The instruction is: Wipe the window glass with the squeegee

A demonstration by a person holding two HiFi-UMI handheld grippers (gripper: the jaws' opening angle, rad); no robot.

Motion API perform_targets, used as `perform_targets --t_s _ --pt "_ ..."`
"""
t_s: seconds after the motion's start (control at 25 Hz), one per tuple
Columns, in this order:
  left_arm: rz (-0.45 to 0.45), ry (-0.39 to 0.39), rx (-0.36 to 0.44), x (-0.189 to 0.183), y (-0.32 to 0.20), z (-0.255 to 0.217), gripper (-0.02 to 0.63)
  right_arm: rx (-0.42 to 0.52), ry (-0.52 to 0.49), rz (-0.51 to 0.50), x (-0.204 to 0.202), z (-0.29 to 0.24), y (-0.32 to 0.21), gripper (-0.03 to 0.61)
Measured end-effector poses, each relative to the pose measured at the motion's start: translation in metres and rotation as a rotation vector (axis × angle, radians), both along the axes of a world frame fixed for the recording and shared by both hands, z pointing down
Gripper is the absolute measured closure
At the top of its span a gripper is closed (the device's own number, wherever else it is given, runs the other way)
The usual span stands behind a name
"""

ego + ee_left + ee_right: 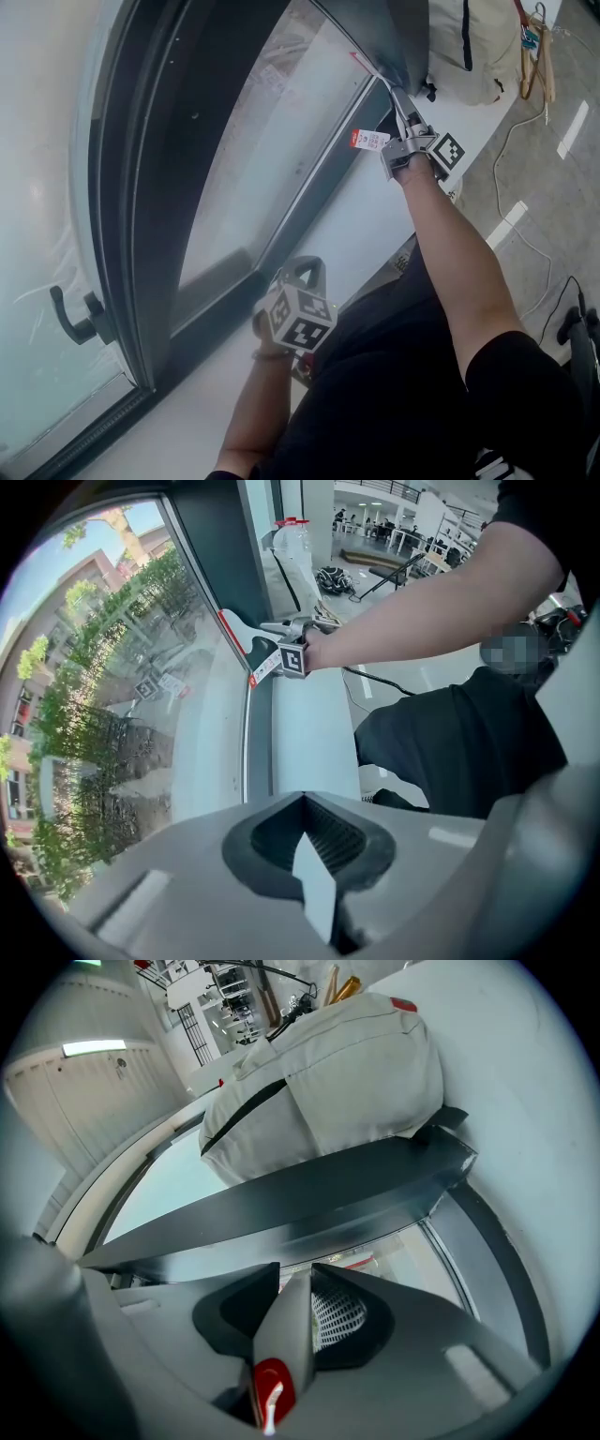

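Note:
The window glass (272, 141) sits in a dark frame, with a street and trees showing through the window glass (112, 724). My right gripper (405, 141) is stretched out to the pane's far corner and is shut on the squeegee's grey, red-tipped handle (284, 1335). The squeegee's wide dark blade (281, 1208) lies against the glass near the frame; the squeegee (246, 635) has a red edge and a hanging label (368, 139). My left gripper (302, 274) hangs low beside the sill, away from the glass. Its jaws (302, 801) meet at the tips.
A white sill (347, 234) runs under the pane. A dark window handle (80, 319) sticks out at lower left. A beige bag (469, 47) and clothes hangers (536, 56) lie beyond the squeegee. A white cable (511, 141) trails over the grey floor.

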State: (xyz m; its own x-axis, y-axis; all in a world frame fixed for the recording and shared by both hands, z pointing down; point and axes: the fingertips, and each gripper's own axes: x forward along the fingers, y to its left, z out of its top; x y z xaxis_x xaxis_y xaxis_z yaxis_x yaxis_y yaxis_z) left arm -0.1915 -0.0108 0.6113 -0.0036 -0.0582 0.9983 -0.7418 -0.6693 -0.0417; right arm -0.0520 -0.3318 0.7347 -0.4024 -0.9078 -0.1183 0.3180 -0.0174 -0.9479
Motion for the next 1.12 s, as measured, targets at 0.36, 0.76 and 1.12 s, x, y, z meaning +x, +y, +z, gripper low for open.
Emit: perform_targets --t_s 0.36,0.76,1.12 --pt "-0.006 0.001 0.010 -0.008 0.014 -0.001 0.614 0.012 -0.005 -0.052 -0.022 -0.004 0.034 0.449" --pt "-0.022 0.009 0.020 -0.017 0.042 0.000 0.614 0.026 -0.012 -0.115 -0.050 -0.013 0.080 0.449" --pt "-0.031 0.018 0.026 -0.020 0.075 -0.003 0.614 0.033 -0.015 -0.157 -0.072 -0.021 0.125 0.449"
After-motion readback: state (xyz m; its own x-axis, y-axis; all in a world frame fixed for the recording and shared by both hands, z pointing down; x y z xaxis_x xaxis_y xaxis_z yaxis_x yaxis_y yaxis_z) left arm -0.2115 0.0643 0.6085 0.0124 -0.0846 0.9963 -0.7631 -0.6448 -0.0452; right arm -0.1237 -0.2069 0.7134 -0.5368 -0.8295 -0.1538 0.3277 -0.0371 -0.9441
